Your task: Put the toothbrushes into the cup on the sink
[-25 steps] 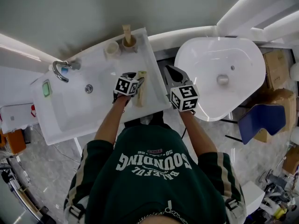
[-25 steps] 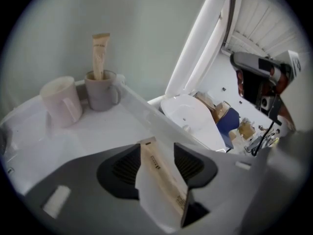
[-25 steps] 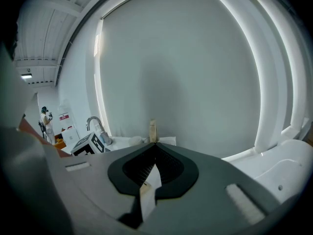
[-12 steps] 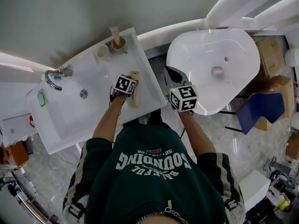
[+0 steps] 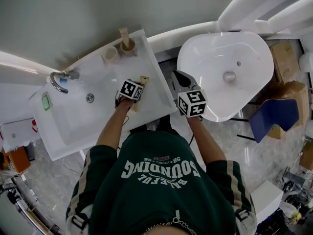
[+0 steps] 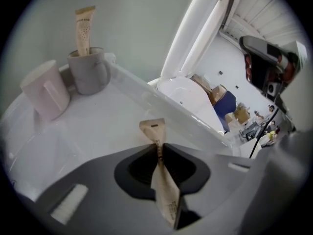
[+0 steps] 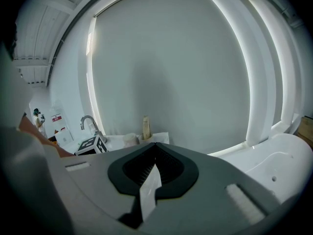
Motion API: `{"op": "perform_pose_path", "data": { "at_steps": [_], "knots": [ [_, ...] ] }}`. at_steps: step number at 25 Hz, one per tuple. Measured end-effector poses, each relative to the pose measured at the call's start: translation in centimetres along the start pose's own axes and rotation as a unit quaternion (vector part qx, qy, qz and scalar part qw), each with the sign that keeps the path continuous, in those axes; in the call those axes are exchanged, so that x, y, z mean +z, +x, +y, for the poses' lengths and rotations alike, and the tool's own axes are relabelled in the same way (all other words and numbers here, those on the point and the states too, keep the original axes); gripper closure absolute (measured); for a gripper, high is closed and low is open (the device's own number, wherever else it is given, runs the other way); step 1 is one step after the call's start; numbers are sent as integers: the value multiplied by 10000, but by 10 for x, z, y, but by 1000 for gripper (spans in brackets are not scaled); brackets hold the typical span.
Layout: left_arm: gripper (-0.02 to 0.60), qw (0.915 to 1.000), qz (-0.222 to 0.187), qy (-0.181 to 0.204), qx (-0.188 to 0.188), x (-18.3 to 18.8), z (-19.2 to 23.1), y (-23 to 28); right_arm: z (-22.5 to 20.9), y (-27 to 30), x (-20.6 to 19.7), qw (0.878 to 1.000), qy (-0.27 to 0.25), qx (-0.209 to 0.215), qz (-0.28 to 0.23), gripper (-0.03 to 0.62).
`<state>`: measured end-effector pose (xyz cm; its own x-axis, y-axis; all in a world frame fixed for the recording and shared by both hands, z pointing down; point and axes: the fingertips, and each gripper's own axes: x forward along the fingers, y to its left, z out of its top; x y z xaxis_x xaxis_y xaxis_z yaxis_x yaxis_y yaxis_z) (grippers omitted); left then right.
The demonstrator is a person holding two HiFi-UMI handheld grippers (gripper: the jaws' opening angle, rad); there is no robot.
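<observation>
Fingers (image 6: 133,164) of the left gripper (image 6: 157,150) are closing and already pinch a tan kraft-paper toothbrush packet (image 6: 163,185), clenched edge-on between the dark pads. The packet's flat end sticks out past the tips. The head view places this grip over the right-hand ledge of the white rectangular sink (image 5: 73,124); whether the packet touches the ledge cannot be told.

At the sink's far right corner stands a grey handled mug (image 6: 90,73) with a second tan paper packet (image 6: 83,29) upright inside it. A pale pinkish mug (image 6: 45,94), nothing showing above its rim, sits just beside the grey one, on the side towards the bowl. A chrome tap (image 5: 58,78) curves over the sink's far left edge.

Off the sink's right edge the right gripper (image 7: 155,161) is held in the air, tips pressed together. A pale strip (image 7: 148,192) shows in the slit behind them; what it is cannot be told.
</observation>
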<state>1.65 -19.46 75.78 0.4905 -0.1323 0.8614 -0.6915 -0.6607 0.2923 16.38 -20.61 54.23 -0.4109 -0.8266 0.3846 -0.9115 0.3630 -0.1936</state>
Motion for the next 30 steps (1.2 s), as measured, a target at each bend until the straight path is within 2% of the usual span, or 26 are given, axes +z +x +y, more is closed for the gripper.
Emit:
{"op": "perform_pose_path", "data": {
  "at_steps": [4, 10, 15, 20, 26, 30],
  "knots": [
    [495, 9993, -350, 3, 122, 8, 8, -18, 10, 4, 3, 9999, -57, 91, -14, 589],
    [497, 9928, -1165, 202, 212, 39, 13, -55, 29, 15, 10, 9994, -206, 287, -38, 589],
    [497, 9838, -1727, 285, 374, 60, 21, -89, 48, 25, 19, 9983, -337, 475, -82, 589],
    [497, 9696, -2369, 195, 575, 81, 32, -127, 65, 35, 30, 9966, -494, 655, -122, 589],
    [497, 9643, -2531, 154, 766, 81, 43, -149, 85, 45, 33, 9944, -610, 860, -94, 589],
    [497, 9503, -2948, -3, 998, 89, 65, -177, 99, 50, 32, 9929, -688, 966, -48, 589]
  ]
}}
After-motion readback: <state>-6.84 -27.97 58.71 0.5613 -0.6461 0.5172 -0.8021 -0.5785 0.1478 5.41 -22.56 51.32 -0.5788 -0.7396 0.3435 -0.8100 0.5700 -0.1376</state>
